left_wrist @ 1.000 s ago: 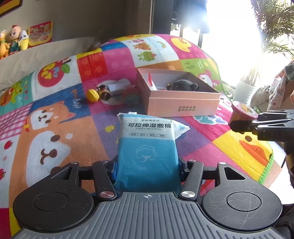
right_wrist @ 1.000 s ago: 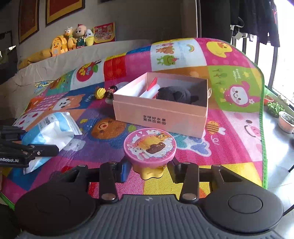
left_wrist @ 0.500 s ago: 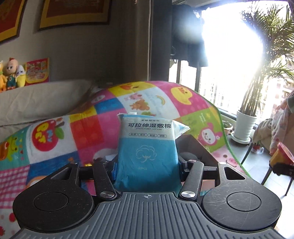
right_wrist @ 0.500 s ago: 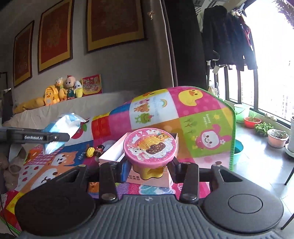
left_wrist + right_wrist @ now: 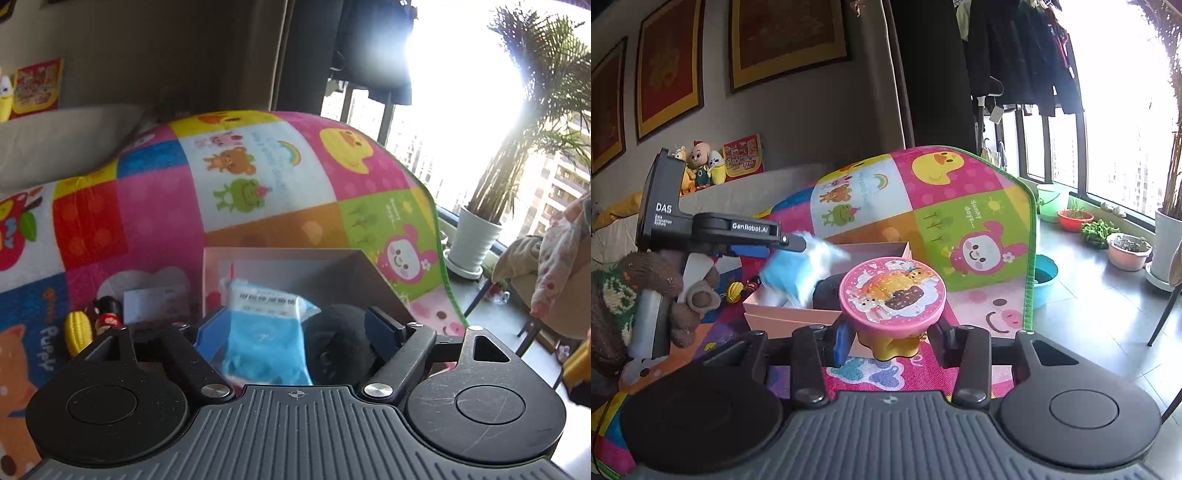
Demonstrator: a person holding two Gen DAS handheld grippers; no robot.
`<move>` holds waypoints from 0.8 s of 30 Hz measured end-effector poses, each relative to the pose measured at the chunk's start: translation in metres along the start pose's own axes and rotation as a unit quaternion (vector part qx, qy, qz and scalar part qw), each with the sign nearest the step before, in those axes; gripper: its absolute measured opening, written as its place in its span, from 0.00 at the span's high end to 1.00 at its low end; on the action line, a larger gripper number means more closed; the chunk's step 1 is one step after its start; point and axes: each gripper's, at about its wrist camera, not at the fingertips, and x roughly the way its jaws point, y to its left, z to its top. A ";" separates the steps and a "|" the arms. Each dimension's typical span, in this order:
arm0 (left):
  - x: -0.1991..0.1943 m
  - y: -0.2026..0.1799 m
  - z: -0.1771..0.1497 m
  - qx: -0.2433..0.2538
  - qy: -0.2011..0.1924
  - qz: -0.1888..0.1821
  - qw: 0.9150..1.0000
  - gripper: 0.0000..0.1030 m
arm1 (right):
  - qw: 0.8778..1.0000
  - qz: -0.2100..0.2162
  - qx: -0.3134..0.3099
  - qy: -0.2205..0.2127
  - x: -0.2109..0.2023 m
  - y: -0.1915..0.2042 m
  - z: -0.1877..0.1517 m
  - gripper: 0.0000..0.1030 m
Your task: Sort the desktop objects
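My left gripper [image 5: 297, 325] hangs over the pink cardboard box [image 5: 280, 253], and its jaws are opening wide. The blue wet-cotton pack [image 5: 266, 332] sits blurred between them, free of both pads, dropping toward the box beside a black plush [image 5: 340, 343]. In the right wrist view the left gripper [image 5: 790, 242] is above the box [image 5: 790, 317], with the pack [image 5: 798, 269] just under its tip. My right gripper [image 5: 892, 338] is shut on a yellow toy with a round pink picture lid [image 5: 892, 291], held in the air in front of the box.
A yellow corn toy [image 5: 77, 332], a small doll [image 5: 107, 314] and a white card [image 5: 155, 302] lie on the colourful play mat [image 5: 236, 177] left of the box. A hand in a brown knitted glove [image 5: 646, 280] holds the left tool. Plant pots [image 5: 1126, 251] stand by the window.
The left gripper moved forward over the box, its jaws spread and the pack slipped out of the grip. The right gripper rose a little, still holding the pink-lidded toy.
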 end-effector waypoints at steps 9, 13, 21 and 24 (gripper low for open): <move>-0.043 0.018 -0.047 0.034 0.003 0.016 0.999 0.07 | 0.998 0.017 -0.058 -0.023 0.041 0.019 0.050 0.59; -0.053 0.037 -0.055 0.015 0.002 0.031 0.999 0.07 | 0.998 0.028 -0.048 -0.017 0.102 0.030 0.104 0.59; -0.081 0.104 -0.089 -0.051 0.018 0.088 0.995 0.03 | 0.995 0.005 -0.080 0.053 0.171 0.054 0.124 0.50; -0.081 0.116 -0.098 -0.060 0.019 0.101 0.993 0.03 | 0.995 0.019 -0.073 0.064 0.166 0.065 0.120 0.50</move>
